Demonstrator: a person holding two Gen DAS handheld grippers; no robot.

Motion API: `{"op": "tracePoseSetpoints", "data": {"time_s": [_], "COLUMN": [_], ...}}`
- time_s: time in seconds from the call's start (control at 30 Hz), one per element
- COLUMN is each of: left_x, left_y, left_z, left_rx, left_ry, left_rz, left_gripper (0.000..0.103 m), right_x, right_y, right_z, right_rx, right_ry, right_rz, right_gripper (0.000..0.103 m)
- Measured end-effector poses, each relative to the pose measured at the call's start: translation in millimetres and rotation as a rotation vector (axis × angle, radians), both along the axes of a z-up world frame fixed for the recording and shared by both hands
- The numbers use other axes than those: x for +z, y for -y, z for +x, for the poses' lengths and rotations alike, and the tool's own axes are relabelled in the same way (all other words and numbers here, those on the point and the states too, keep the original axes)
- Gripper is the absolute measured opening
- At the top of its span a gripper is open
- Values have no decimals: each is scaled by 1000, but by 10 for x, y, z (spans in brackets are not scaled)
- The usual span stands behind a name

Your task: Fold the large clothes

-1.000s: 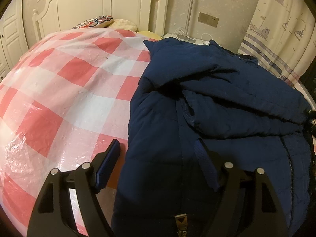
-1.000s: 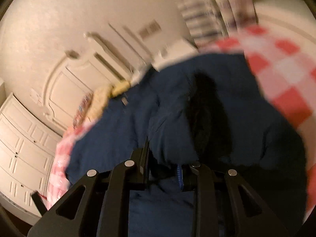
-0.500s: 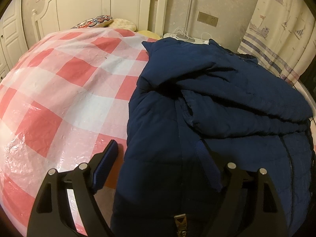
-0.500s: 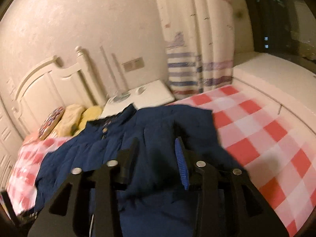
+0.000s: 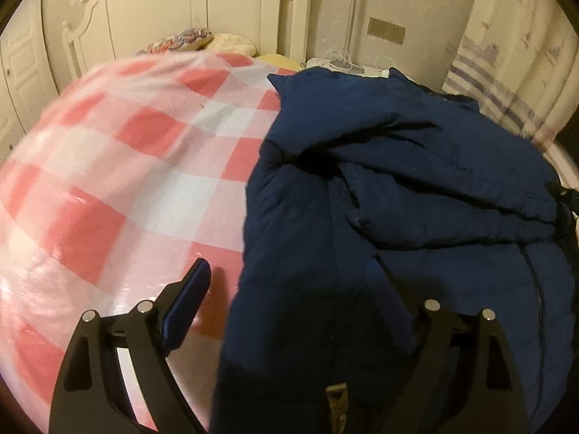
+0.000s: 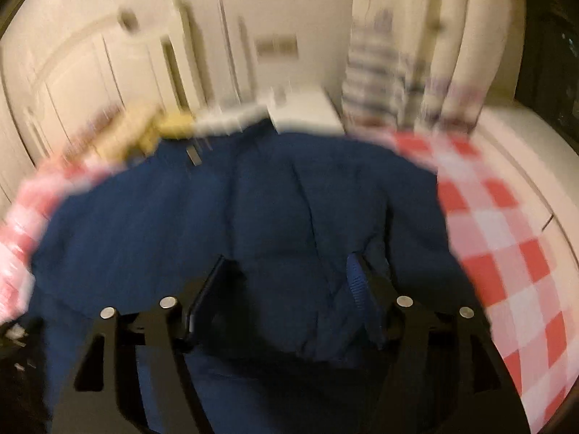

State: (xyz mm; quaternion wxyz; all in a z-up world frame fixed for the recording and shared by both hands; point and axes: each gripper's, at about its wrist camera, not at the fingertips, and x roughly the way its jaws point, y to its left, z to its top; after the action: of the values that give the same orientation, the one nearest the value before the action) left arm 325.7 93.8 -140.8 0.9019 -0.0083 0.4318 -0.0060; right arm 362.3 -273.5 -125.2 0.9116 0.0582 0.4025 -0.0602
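Note:
A navy quilted jacket (image 5: 416,188) lies bunched on the red-and-white checked bed cover (image 5: 119,166), its sleeves folded over the body and a zipper pull at its near hem. My left gripper (image 5: 289,282) is open, its jaws straddling the jacket's left edge near the hem. The right wrist view is blurred; the jacket (image 6: 188,217) fills its middle. My right gripper (image 6: 289,271) is open just above the jacket, nothing between its jaws.
A white headboard (image 5: 231,11) and pillows (image 5: 188,38) stand at the far end of the bed. A white nightstand (image 6: 304,112) and a striped curtain (image 6: 380,72) stand by the wall. A white ledge (image 6: 517,152) runs along the bed's right side.
My right gripper has let go of the jacket fabric, opened wide and swung level over the jacket. My left gripper has stayed open and drifted slightly.

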Motion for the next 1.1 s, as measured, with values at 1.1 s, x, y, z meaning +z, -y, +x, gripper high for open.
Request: {"op": "tracePoseSetpoints", "data": {"time_s": [1.1], "left_x": [151], "left_y": [1178], "left_z": [1858], "left_rx": [-124], "left_ry": [-79], "left_rz": [171], "left_gripper": [101], "right_x": [25], "right_y": [-250], "right_z": [715], "right_rx": [155], "right_ry": [-42], "right_rz": [-88], "right_gripper": [70]}}
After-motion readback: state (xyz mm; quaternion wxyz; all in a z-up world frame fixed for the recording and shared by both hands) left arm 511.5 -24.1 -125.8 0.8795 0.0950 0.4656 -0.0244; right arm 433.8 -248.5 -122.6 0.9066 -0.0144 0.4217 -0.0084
